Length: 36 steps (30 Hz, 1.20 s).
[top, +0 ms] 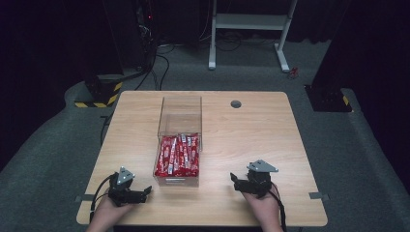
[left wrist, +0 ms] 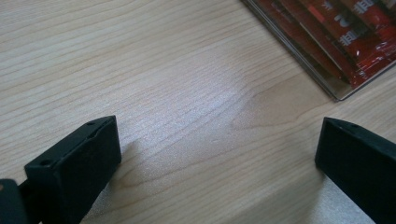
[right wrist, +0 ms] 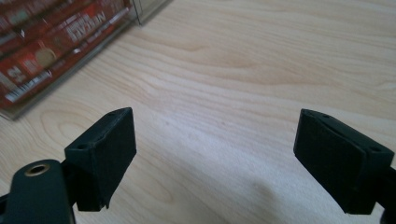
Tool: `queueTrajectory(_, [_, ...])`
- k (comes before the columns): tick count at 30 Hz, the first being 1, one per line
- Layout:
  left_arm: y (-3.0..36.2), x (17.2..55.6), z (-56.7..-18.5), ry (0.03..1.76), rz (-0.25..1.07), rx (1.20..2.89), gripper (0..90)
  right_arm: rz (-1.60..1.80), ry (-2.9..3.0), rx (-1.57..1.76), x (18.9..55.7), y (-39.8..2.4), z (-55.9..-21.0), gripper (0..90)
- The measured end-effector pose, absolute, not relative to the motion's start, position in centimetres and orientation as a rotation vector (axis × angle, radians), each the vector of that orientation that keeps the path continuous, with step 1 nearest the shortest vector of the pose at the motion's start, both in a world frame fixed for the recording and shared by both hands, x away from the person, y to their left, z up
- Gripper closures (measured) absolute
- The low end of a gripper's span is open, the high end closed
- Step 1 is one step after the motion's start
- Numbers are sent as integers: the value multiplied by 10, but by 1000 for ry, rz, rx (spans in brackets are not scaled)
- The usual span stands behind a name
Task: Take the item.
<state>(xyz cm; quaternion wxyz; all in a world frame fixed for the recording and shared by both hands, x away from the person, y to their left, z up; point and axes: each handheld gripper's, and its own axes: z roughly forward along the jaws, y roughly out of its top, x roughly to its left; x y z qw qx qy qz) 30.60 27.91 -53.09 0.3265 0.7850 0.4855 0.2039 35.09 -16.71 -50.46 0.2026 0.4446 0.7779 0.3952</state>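
**Both grippers wide apart beside the box of red packets**

The left gripper rests low on the wooden table, near its front edge, with the jaws spread wide and only bare wood between them. The right gripper is at the other side, also with jaws far apart and holding nothing. Between them stands a clear box with red packets lying in its near part (the far part looks empty). Both grippers point toward this box, near it but apart from it.
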Motion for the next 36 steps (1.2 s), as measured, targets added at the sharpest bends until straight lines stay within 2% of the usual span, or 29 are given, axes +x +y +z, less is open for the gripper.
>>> queueTrajectory(25, [279,306,-531,1272,533,2056,7,1204,2152,1138,368,-129,-465,156])
queueTrajectory(36, [279,306,-531,1272,532,2056,7,1229,2148,1091,372,-115,-449,195])
